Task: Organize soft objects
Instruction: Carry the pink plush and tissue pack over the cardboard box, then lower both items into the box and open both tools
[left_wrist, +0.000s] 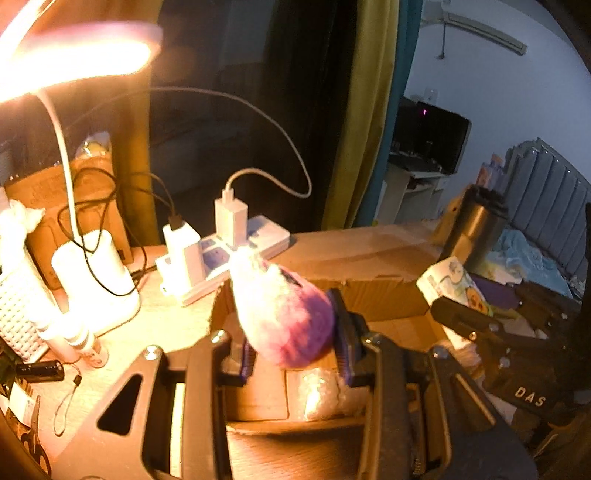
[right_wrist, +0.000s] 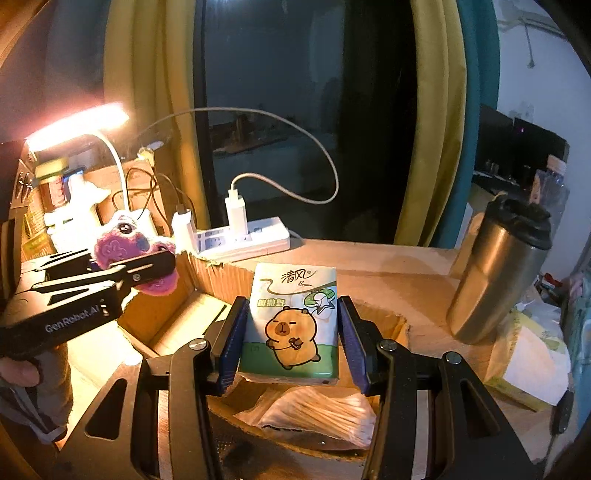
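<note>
The fluffy purple and pink plush toy is gripped between the fingers of the left gripper, above the open brown cardboard box. The small tissue pack with a cartoon capybara is clamped by the right gripper, also above this box. Inside the box lies a clear bag of cotton swabs. Behind the box, a white power strip lies on the wooden surface. To the right of the box stands a steel tumbler with black lid.
</note>
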